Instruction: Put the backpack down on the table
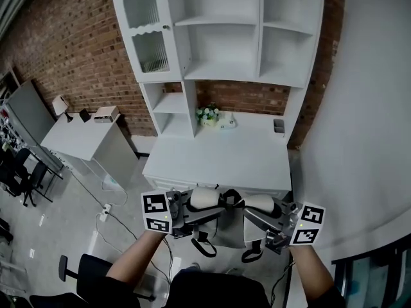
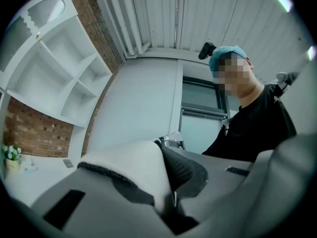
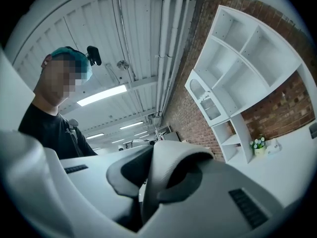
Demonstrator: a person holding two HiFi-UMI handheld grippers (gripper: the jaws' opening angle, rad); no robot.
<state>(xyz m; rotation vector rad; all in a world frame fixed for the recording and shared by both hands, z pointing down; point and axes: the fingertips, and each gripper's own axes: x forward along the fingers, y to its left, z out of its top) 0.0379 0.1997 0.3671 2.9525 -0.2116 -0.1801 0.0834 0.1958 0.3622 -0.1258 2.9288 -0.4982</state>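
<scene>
In the head view a white backpack [image 1: 228, 231] hangs in front of me, below the front edge of the white table [image 1: 218, 159]. My left gripper [image 1: 200, 202] is shut on its left shoulder strap [image 1: 205, 197]. My right gripper [image 1: 254, 206] is shut on the right shoulder strap [image 1: 258, 202]. Black strap loops [image 1: 204, 245] dangle under the bag. In the left gripper view the padded white strap with black mesh lining [image 2: 133, 165] is pinched between the jaws of the left gripper [image 2: 166, 202]. The right gripper view shows the other strap [image 3: 171, 162] clamped in the right gripper [image 3: 143, 202].
A white hutch with shelves [image 1: 221, 43] stands on the table's back. A small flower pot [image 1: 207, 115] and a dark object [image 1: 278, 126] sit at its rear. To the left are a second white table [image 1: 83, 140], office chairs [image 1: 26, 172] and a floor power strip [image 1: 104, 208].
</scene>
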